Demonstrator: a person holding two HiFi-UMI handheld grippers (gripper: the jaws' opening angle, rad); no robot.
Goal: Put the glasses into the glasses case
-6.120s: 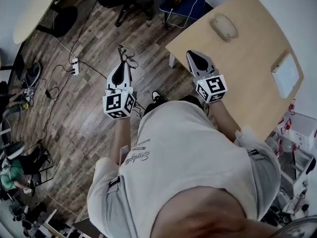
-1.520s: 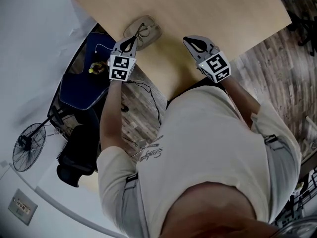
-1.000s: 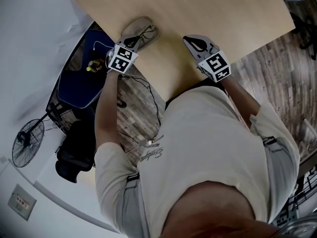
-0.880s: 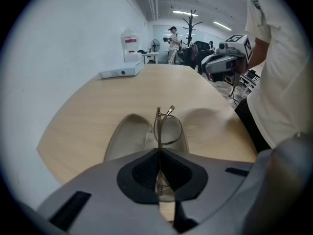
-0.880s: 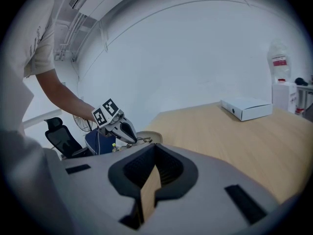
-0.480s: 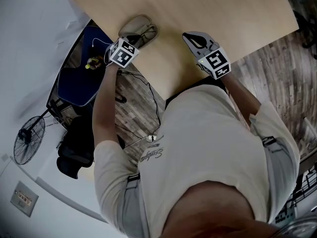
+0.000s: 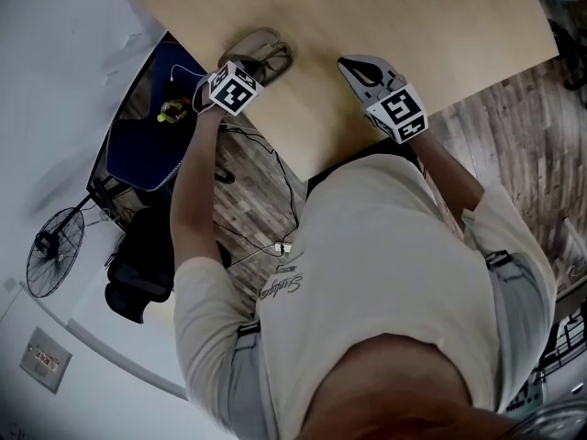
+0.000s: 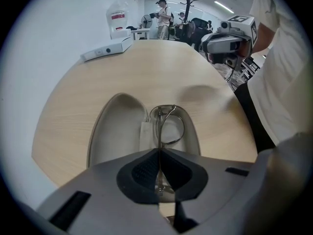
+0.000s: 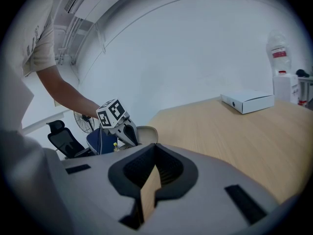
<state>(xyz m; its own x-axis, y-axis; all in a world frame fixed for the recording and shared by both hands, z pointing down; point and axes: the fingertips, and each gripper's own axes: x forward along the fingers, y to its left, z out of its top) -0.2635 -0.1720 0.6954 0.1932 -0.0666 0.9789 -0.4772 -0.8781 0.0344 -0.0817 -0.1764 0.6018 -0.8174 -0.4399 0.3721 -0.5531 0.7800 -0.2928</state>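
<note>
1. The left arm reaches out straight to the worktop's (image 7: 385, 16) near corner. It holds the left tongs (image 8: 159, 152) low and tilted down over the open case (image 8: 115, 131).
2. The right arm is bent, with the elbow close to the body. The right tongs (image 7: 352, 66) hang over the worktop edge, well to the right of the left tongs and pointing forward.
3. The left tongs are pressed together on a thin metal part of the glasses (image 8: 168, 126).
4. The right tongs (image 9: 154, 161) meet at the tips with nothing between them.
5. The glasses lie directly ahead of the left tongs, in the case's right half, with the rims beyond the tips.
6. The case's empty half lies ahead and to the left of the left tongs.
7. From the right tongs, the case (image 9: 146, 132) sits ahead and to the left, behind the left tongs (image 9: 129, 132).
</note>
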